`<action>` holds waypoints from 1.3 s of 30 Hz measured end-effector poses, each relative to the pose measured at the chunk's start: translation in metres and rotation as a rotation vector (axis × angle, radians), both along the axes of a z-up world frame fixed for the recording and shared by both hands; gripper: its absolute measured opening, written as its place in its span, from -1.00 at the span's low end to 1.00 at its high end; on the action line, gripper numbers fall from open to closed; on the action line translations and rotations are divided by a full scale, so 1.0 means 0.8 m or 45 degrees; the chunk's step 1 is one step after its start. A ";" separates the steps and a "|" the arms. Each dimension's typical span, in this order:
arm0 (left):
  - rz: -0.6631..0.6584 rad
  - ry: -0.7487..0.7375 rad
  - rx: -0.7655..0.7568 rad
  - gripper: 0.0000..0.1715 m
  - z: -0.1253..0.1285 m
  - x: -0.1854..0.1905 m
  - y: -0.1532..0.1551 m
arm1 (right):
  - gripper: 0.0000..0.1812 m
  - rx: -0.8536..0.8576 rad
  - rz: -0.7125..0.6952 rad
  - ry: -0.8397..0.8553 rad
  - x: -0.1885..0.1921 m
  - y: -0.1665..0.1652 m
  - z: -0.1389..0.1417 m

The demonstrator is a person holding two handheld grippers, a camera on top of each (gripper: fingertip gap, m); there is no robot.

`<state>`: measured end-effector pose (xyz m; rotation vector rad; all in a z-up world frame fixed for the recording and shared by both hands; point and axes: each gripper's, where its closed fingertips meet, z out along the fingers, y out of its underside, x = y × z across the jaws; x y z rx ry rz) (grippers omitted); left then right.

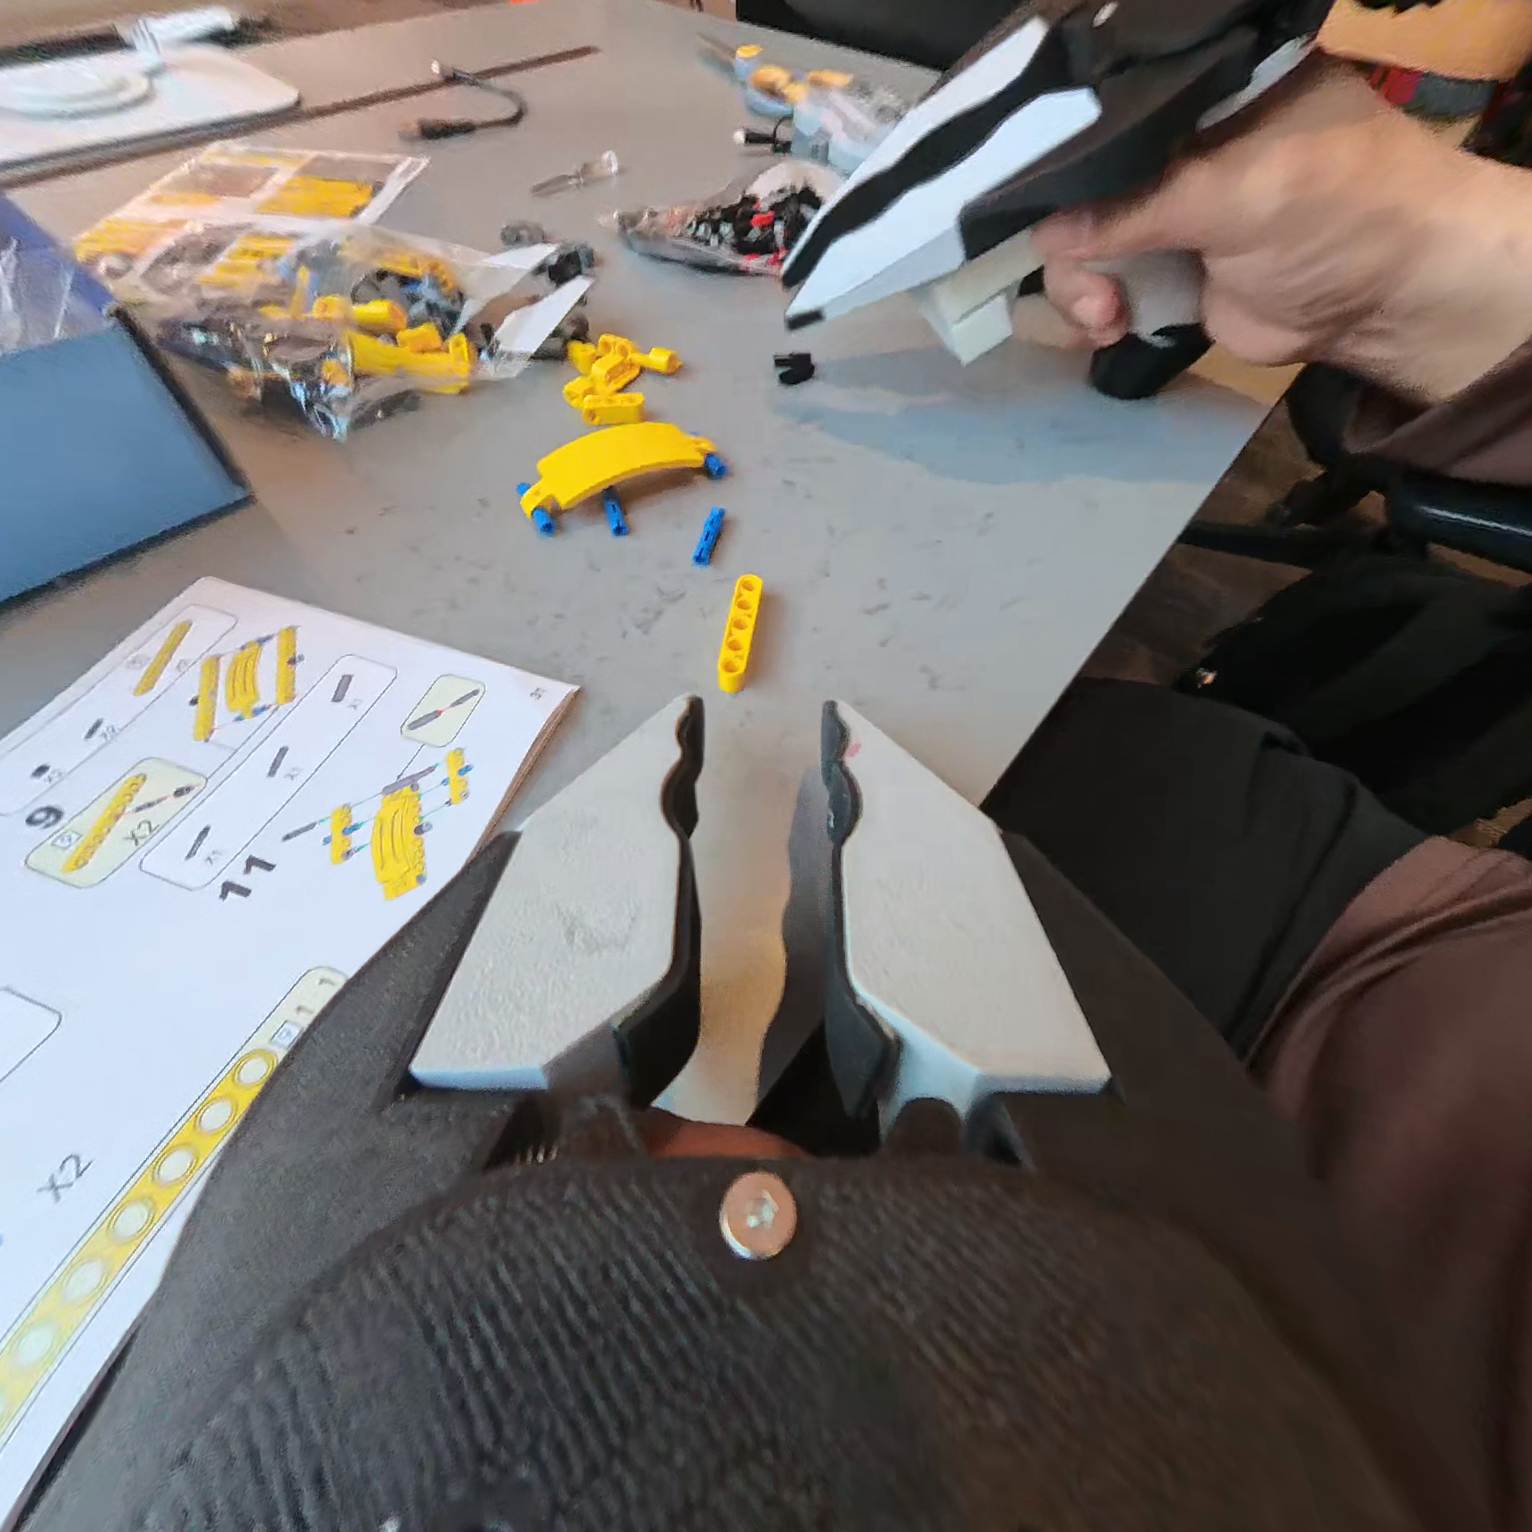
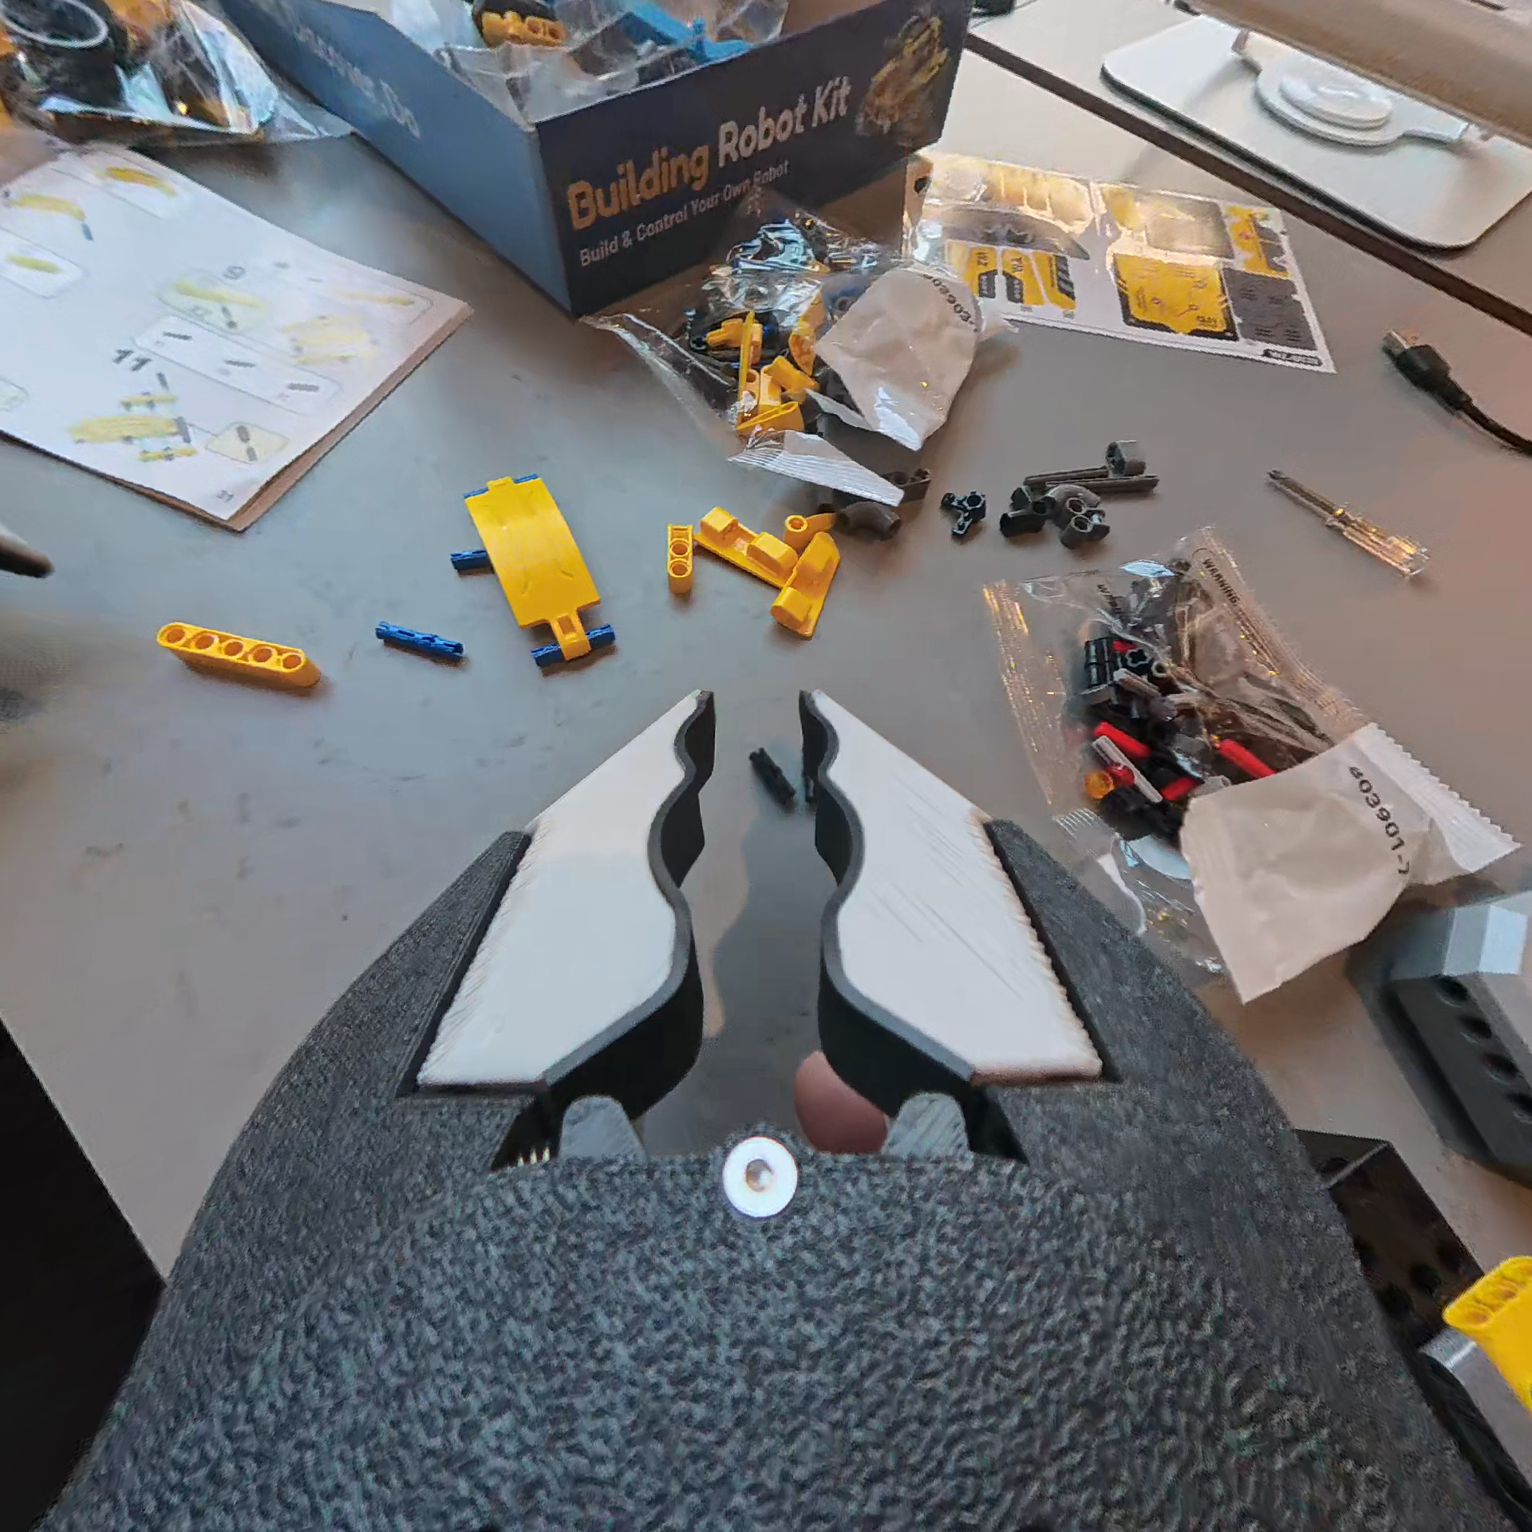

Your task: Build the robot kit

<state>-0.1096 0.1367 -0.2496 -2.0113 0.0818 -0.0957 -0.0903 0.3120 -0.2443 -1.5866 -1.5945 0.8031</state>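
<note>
My left gripper (image 1: 761, 717) is open and empty, low over the grey table (image 1: 912, 514). A yellow five-hole beam (image 1: 740, 634) lies just ahead of its tips. Beyond it lie a loose blue pin (image 1: 709, 536) and a yellow curved panel (image 1: 622, 464) with blue pins in it. My right gripper (image 2: 756, 705) is open; two small black pins (image 2: 771, 775) lie on the table between its fingers, not gripped. In the left wrist view the right gripper (image 1: 804, 311) hovers over those black pins (image 1: 793, 367), held by a hand. The beam (image 2: 239, 655) and panel (image 2: 535, 555) lie to its left.
An open instruction booklet (image 1: 207, 829) lies left, a blue box (image 2: 663, 191) behind it. Torn bags of parts (image 2: 1161, 705) (image 2: 829, 348), loose yellow pieces (image 2: 771, 564), dark connectors (image 2: 1061, 501), a sticker sheet (image 2: 1119, 257) and a screwdriver (image 2: 1347, 522) surround them. The table edge (image 1: 1119, 622) runs along the right. One gripper's finger ends stand about 20 centimetres off the other's.
</note>
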 end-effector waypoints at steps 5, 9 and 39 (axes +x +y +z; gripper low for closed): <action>-0.098 -0.092 0.152 -0.74 0.011 0.019 -0.001 | -0.77 0.067 0.124 -0.048 -0.004 -0.021 -0.008; -0.198 0.010 0.227 -0.71 0.012 0.036 -0.005 | -0.76 0.055 0.228 -0.021 -0.008 -0.037 -0.004; -0.283 0.155 0.400 -0.68 0.023 0.057 -0.017 | -0.73 -0.009 0.310 0.072 -0.050 -0.042 0.011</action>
